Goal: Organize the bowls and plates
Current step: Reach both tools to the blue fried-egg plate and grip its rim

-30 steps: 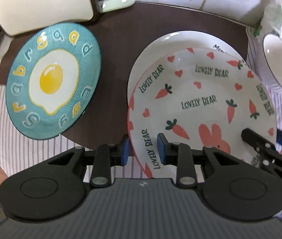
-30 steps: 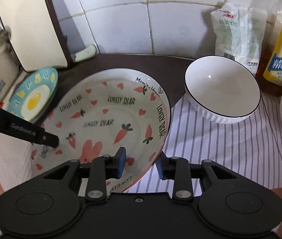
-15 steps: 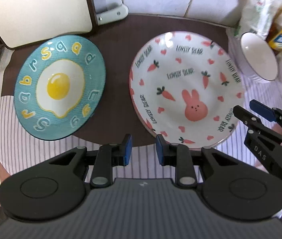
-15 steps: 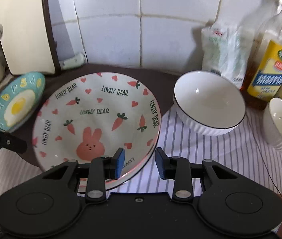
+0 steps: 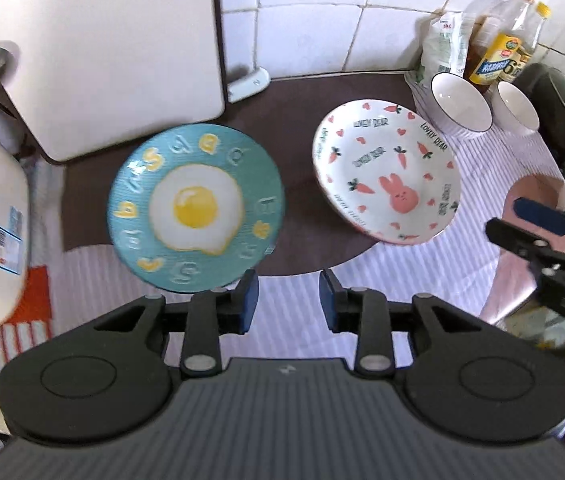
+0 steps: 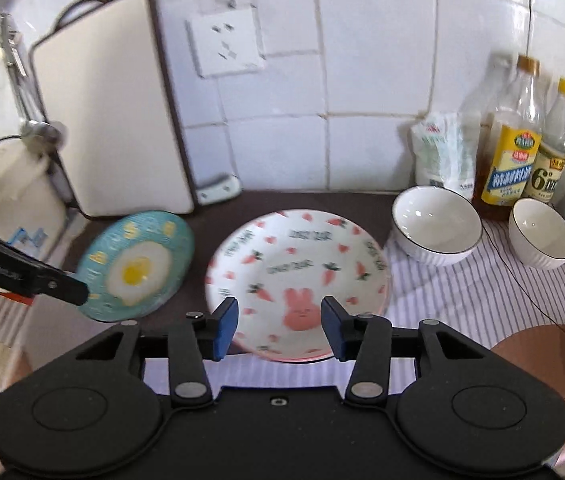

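Both the left claw (image 5: 288, 296) and the right claw (image 6: 279, 328) hung wide and empty above the counter (image 6: 482, 300), where the rabbit plate (image 6: 298, 280) lay beside the egg plate (image 6: 138, 264), so a careless grip could chip a rim.

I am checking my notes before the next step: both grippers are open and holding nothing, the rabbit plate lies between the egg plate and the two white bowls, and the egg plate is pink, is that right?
Not quite: the egg plate is teal, as the left wrist view shows. The rest holds: the left gripper and right gripper are open and empty, and the rabbit plate lies between the egg plate and the two white bowls.
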`<state>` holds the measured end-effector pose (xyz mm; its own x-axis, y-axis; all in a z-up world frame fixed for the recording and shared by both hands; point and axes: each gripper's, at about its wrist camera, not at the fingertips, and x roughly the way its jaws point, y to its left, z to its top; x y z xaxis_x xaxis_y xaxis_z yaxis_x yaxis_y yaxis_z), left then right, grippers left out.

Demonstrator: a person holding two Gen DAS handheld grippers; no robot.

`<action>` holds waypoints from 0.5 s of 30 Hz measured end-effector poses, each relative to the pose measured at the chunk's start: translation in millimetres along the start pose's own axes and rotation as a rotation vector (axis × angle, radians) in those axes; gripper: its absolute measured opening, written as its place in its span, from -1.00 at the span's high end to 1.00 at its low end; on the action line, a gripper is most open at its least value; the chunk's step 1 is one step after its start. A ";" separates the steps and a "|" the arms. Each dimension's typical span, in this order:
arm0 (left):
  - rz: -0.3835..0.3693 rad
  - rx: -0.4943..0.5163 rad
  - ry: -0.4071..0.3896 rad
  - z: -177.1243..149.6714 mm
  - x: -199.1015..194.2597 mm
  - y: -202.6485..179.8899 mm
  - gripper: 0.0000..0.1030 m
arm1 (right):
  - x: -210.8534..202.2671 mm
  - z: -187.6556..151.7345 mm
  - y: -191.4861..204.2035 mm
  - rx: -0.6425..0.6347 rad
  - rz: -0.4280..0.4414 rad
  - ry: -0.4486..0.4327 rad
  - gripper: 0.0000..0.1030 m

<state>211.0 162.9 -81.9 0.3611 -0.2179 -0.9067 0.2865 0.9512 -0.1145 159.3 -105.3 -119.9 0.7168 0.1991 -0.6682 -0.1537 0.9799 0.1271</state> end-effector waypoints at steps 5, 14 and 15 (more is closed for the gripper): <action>-0.016 0.065 -0.054 -11.4 -22.6 34.7 0.31 | -27.8 -4.3 38.5 0.042 0.034 -0.082 -0.31; -0.044 0.081 -0.135 -27.8 -35.1 101.6 0.20 | -28.1 -11.1 106.5 0.024 0.049 -0.143 -0.53; -0.041 0.078 -0.154 -30.0 -32.5 107.5 0.19 | -26.4 -12.5 111.8 0.022 0.060 -0.159 -0.66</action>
<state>203.4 278.8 -77.0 0.4772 -0.2930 -0.8285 0.3696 0.9223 -0.1133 114.7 -1.1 -97.2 0.8059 0.2545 -0.5346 -0.1853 0.9659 0.1806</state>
